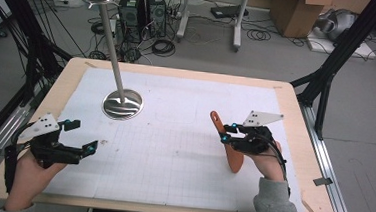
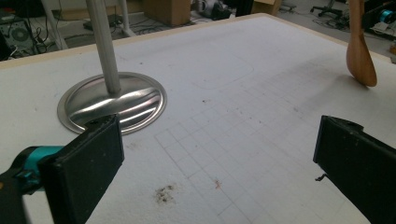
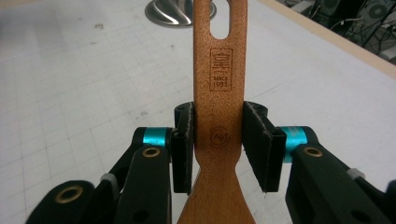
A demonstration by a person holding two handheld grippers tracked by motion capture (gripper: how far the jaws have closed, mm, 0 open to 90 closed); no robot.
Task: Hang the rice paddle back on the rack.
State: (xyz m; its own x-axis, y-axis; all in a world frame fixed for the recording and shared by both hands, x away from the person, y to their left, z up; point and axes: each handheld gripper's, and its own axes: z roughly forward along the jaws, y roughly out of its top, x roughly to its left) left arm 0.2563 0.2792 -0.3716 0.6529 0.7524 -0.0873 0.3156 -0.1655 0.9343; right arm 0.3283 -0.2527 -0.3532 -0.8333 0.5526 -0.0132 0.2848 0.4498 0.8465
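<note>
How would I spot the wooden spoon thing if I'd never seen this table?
Start at the white sheet covering the table, then look to its right side. There the right tongs clamp the wooden spatula by its handle. It is the one orange-brown thing there, with a hanging slot and a stamped mark.

The left gripper [image 1: 82, 137] rests low at the person's left hand [image 1: 30, 175], its jaws spread wide with nothing between the pads [image 2: 88, 163]. The right gripper [image 1: 225, 132], held in the right hand [image 1: 267, 164], has both pads [image 3: 184, 144] pressed against something clamped between them.
</note>
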